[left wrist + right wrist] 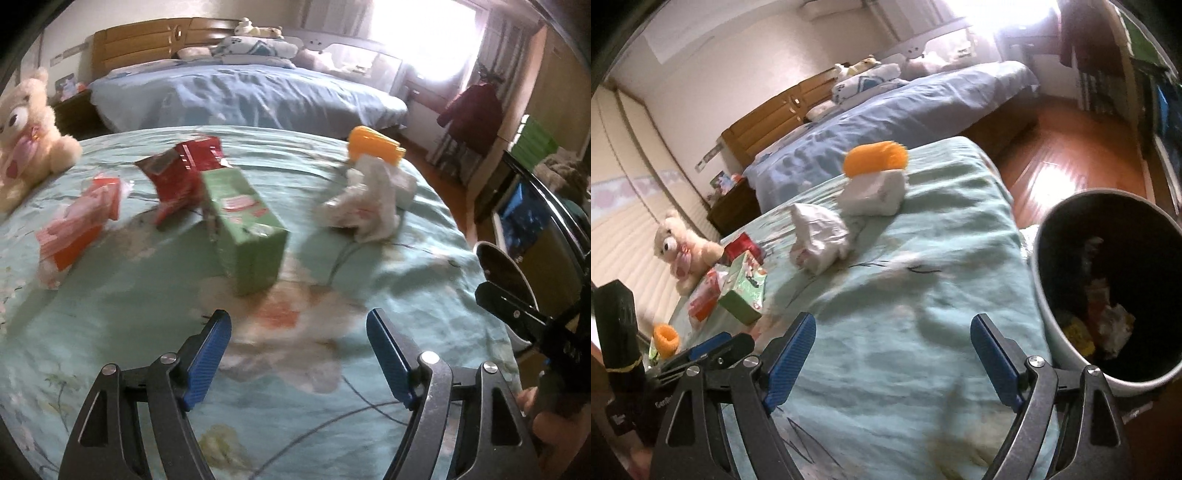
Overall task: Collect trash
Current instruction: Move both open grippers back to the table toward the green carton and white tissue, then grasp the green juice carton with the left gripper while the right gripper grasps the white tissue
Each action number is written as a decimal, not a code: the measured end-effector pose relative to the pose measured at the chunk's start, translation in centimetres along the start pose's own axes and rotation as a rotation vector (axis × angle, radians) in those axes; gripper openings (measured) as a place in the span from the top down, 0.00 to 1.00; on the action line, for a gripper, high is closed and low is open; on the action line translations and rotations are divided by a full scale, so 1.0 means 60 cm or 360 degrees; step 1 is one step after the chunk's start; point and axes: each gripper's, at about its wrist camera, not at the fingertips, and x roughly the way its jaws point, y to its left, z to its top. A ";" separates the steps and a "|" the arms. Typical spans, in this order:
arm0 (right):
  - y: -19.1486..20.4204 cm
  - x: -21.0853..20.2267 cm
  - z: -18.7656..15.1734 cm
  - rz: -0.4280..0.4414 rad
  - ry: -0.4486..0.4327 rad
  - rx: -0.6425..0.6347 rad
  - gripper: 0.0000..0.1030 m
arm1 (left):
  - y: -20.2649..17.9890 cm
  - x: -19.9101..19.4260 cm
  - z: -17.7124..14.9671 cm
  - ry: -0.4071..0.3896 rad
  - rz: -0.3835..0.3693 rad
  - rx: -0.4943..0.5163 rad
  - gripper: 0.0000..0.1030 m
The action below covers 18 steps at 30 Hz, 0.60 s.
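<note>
Trash lies on a bed with a teal floral cover (pixel 110 332). A green carton (pixel 247 229) stands just beyond my open, empty left gripper (pixel 299 332). A red packet (pixel 181 173) and a pink-orange wrapper (pixel 77 225) lie to its left. Crumpled white paper (pixel 365 199) lies to the right, with an orange cup (pixel 373 144) behind it. My right gripper (pixel 894 336) is open and empty over the cover, left of a grey bin (pixel 1045 280) that holds trash. The white paper (pixel 820 236), a white pack (pixel 875 192) and the orange cup (pixel 875 157) lie ahead of it.
A cream teddy bear (pixel 26 136) sits at the bed's left edge. A second bed with blue sheets (pixel 240 92) stands behind. Wooden floor (pixel 1052 155) lies to the right. Another orange cup (pixel 665 338) sits near the left gripper in the right wrist view.
</note>
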 end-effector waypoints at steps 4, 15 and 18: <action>0.019 0.022 0.008 0.0040 0.0043 -0.0049 0.17 | 0.008 0.011 0.009 -0.0004 0.0028 -0.0018 0.27; 0.063 0.093 0.044 0.0097 0.0115 -0.0131 0.21 | 0.023 0.052 0.045 0.0028 0.0080 -0.0040 0.27; 0.070 0.113 0.054 0.0109 0.0138 -0.0136 0.24 | 0.025 0.066 0.056 0.0036 0.0092 -0.0039 0.27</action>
